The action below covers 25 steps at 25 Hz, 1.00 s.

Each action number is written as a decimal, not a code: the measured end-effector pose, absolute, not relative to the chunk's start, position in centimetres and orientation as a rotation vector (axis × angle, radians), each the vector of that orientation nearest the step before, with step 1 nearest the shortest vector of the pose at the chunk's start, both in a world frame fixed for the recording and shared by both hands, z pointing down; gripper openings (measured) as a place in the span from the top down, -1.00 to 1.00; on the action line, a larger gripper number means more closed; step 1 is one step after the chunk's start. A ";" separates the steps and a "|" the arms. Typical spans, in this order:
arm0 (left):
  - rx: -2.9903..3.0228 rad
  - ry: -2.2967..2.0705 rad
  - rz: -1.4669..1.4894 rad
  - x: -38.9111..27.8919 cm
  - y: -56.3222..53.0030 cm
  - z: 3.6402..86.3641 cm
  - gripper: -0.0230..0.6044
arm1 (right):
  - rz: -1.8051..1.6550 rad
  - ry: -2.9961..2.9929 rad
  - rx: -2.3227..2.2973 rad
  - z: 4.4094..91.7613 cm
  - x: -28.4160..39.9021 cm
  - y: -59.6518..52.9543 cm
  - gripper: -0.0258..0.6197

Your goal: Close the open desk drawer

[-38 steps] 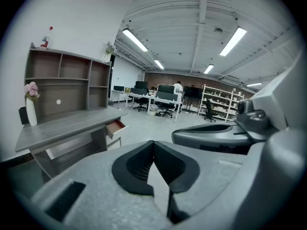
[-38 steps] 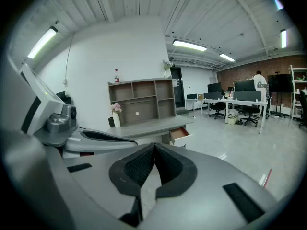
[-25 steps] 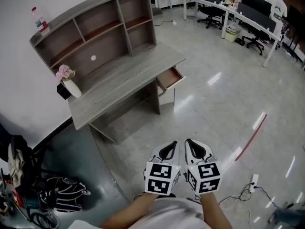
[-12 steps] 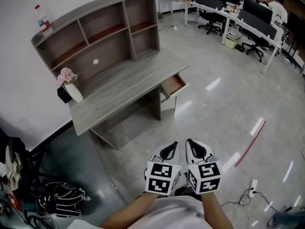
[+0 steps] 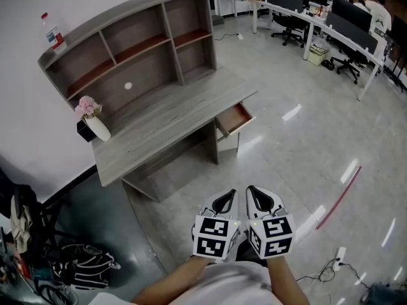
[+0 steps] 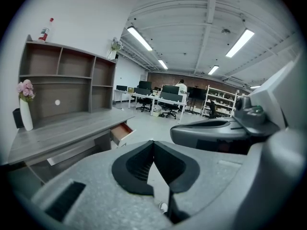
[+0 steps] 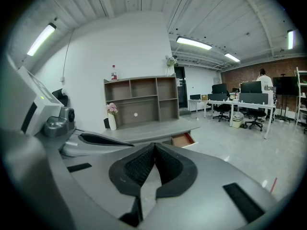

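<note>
A grey wooden desk [image 5: 166, 116] with a shelf hutch stands against the white wall. Its small drawer [image 5: 234, 119], reddish inside, is pulled out at the desk's right end; it also shows in the left gripper view as the drawer [image 6: 122, 132] and in the right gripper view as the drawer [image 7: 183, 139]. My left gripper [image 5: 224, 201] and right gripper [image 5: 259, 198] are side by side near my body, well short of the desk over the shiny floor. Both are shut with nothing between the jaws, left gripper [image 6: 153, 142] and right gripper [image 7: 155, 146] tips meeting.
A white vase with pink flowers [image 5: 93, 120] and a dark box stand on the desk's left end; a bottle [image 5: 53, 33] sits on the hutch top. Office desks and chairs [image 5: 321, 24] fill the far right. Bags [image 5: 79, 259] lie bottom left, cables [image 5: 324, 269] bottom right.
Both grippers and the head have moved forward together; the desk and drawer have shifted slightly lower and rightward in the head view. The jaws stay shut.
</note>
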<state>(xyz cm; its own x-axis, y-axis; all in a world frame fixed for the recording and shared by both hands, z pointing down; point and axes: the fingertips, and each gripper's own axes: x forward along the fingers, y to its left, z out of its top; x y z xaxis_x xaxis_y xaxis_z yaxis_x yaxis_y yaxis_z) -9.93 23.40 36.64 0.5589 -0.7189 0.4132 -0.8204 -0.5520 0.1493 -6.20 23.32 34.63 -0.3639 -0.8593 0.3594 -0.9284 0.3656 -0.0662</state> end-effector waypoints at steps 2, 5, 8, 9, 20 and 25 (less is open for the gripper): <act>2.461 -1.268 0.450 -9.0 22.2 36.9 0.92 | 0.388 -2.370 1.583 34.8 -5.2 22.0 0.92; 2.448 -1.281 0.459 -7.3 20.1 36.9 0.92 | 0.403 -2.377 1.574 34.9 -3.3 20.0 0.92; 2.441 -1.298 0.484 -5.3 18.0 36.8 0.92 | 0.424 -2.393 1.565 34.9 -1.3 17.8 0.92; 2.440 -1.308 0.491 -4.7 17.2 36.7 0.92 | 0.429 -2.401 1.560 34.8 -0.7 17.1 0.92; 2.395 -1.421 0.530 1.4 10.0 35.9 0.92 | 0.463 -2.482 1.478 34.5 5.3 9.4 0.92; 2.380 -1.457 0.567 3.5 8.2 35.8 0.92 | 0.500 -2.524 1.445 34.7 7.0 7.2 0.92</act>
